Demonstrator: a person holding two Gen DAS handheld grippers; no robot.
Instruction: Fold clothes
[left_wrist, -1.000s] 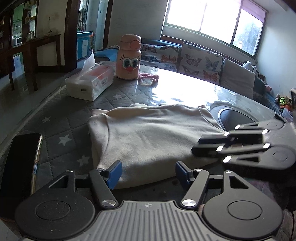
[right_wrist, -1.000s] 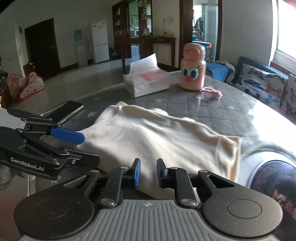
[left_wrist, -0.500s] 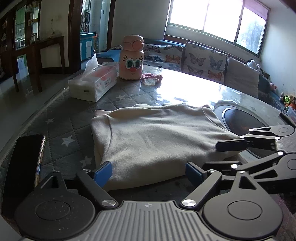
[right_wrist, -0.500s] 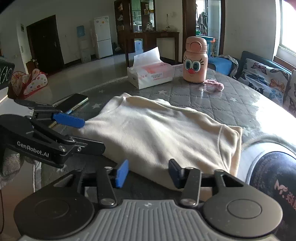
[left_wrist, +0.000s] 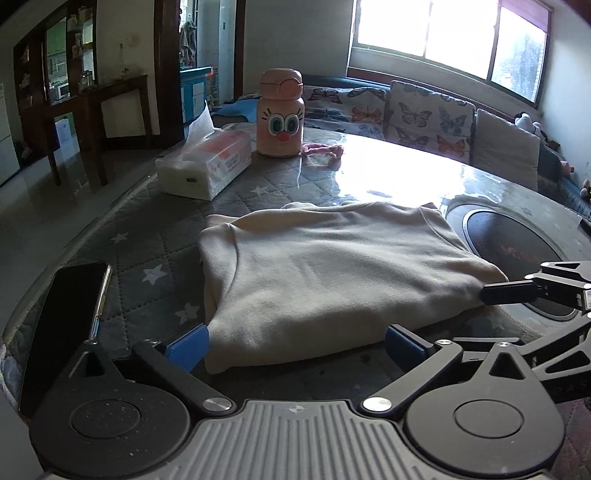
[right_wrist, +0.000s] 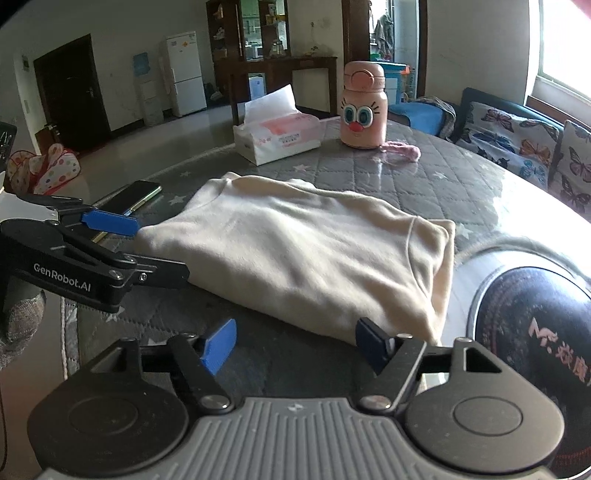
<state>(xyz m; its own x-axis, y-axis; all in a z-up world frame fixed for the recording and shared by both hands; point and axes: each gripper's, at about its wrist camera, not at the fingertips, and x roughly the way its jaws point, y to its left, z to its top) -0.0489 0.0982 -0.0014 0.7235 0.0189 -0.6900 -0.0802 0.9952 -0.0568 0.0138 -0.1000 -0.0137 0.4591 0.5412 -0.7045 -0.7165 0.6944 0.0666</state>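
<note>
- step in hand: release after a fold, by the look of it; cream garment (left_wrist: 332, 273) lies folded flat on the quilted table (left_wrist: 155, 251), just ahead of both grippers.
- left gripper (left_wrist: 295, 343): jaws just opened wide, nothing gripped, near hem between the pads.
- right gripper (right_wrist: 299, 339): jaws likewise just opened, clear of cloth.
- both tilt down toward the near edge.
- next, probably: regrip for another fold, though thickness is hard to read.

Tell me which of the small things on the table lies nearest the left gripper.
The black phone, lying flat beside the left gripper. The tissue box, pink bottle and pink hair tie all sit beyond the folded garment.
</note>
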